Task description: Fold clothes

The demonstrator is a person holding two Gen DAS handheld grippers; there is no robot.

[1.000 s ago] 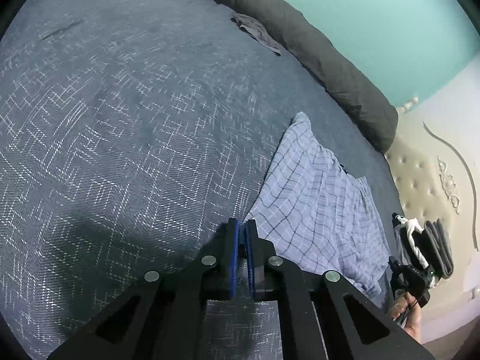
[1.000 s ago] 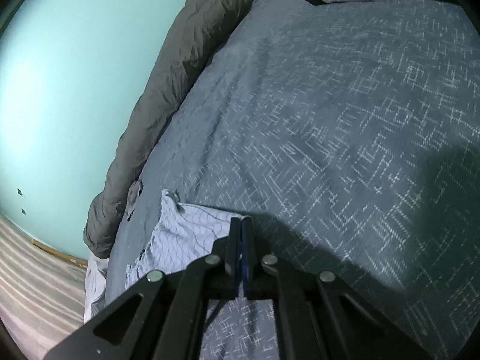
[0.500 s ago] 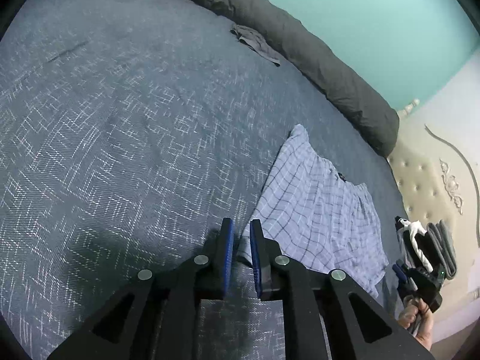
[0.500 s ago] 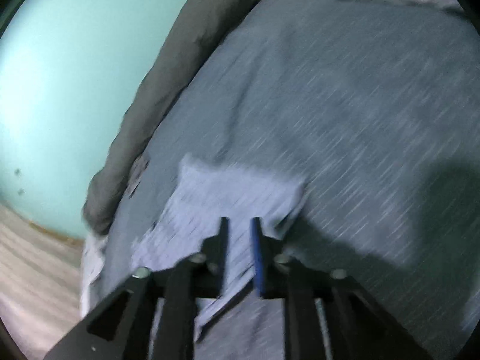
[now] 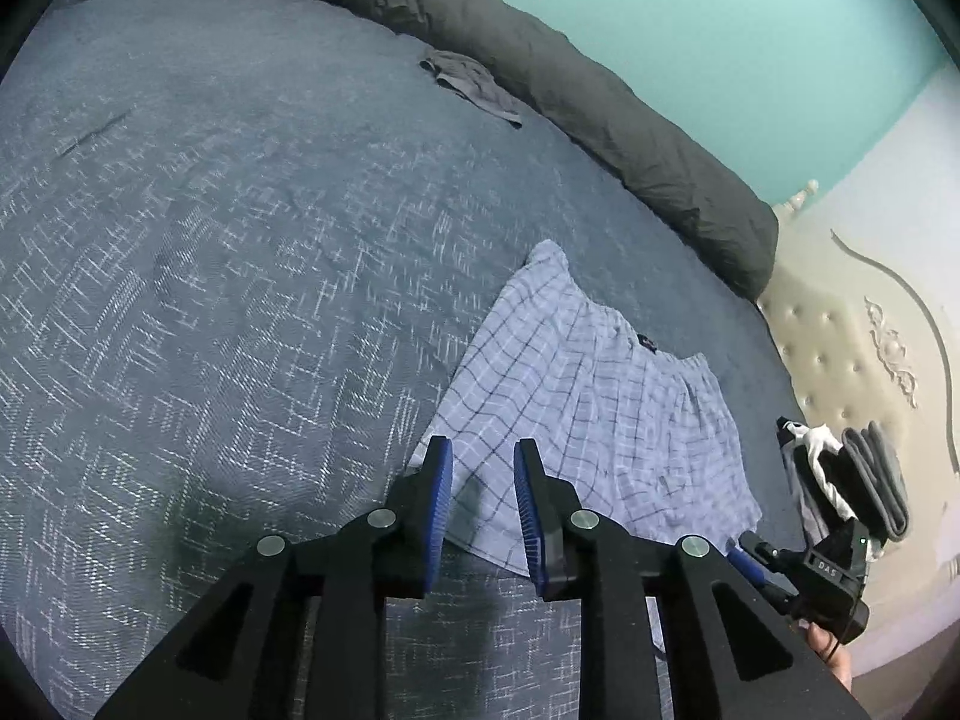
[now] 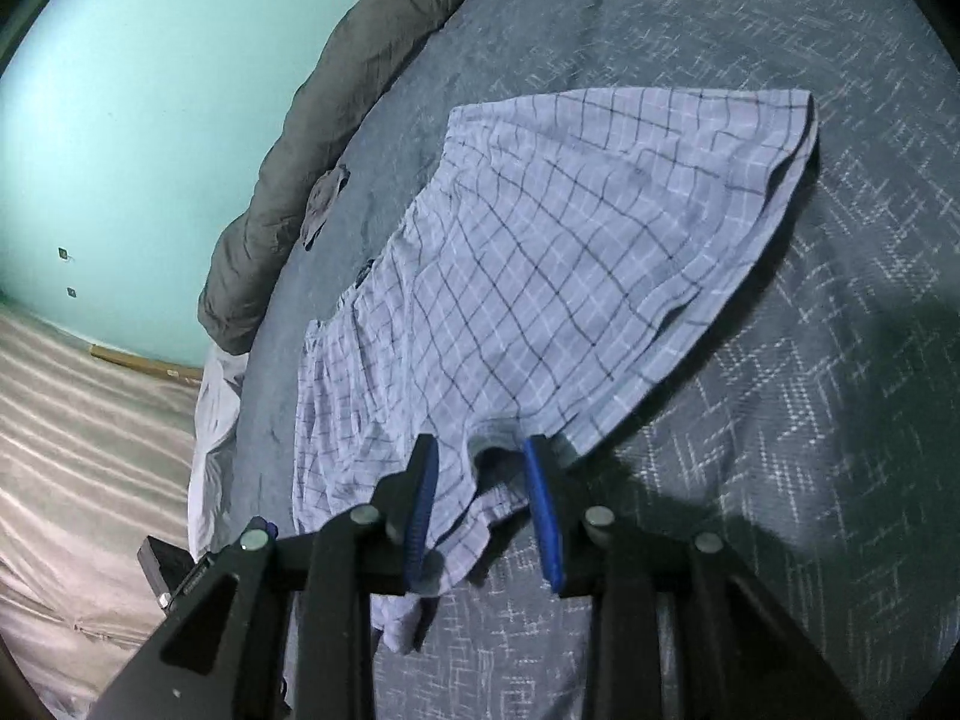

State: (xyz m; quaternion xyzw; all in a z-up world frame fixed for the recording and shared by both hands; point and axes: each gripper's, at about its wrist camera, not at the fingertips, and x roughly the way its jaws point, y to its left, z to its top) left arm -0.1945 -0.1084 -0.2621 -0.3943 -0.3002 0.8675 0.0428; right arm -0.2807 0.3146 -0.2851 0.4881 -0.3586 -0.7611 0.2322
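Note:
Light blue plaid shorts [image 5: 600, 408] lie spread flat on the dark blue patterned bedspread [image 5: 240, 240]. My left gripper [image 5: 480, 462] hovers over the shorts' near corner. Its jaws are opening, and the cloth lies below the gap, untouched by the blue pads. In the right wrist view the shorts [image 6: 570, 240] fill the middle. My right gripper [image 6: 480, 450] hangs over their near hem at the crotch. Its jaws are closing, still apart, with the cloth beneath them and not pinched. A hand holds the right gripper's black body [image 5: 828, 570] at the lower right of the left wrist view.
A rolled dark grey duvet [image 5: 600, 96] runs along the bed's far side, with a small grey garment [image 5: 474, 81] beside it. Folded clothes [image 5: 852, 480] are stacked by the cream tufted headboard [image 5: 852, 348]. The turquoise wall [image 6: 150, 120] and the floor [image 6: 90, 450] lie beyond the bed's edge.
Both grippers were shut and now stand apart. The right one swept sideways, so the shorts now fill its view. The left one lifted a little, and the shorts' corner lies loose.

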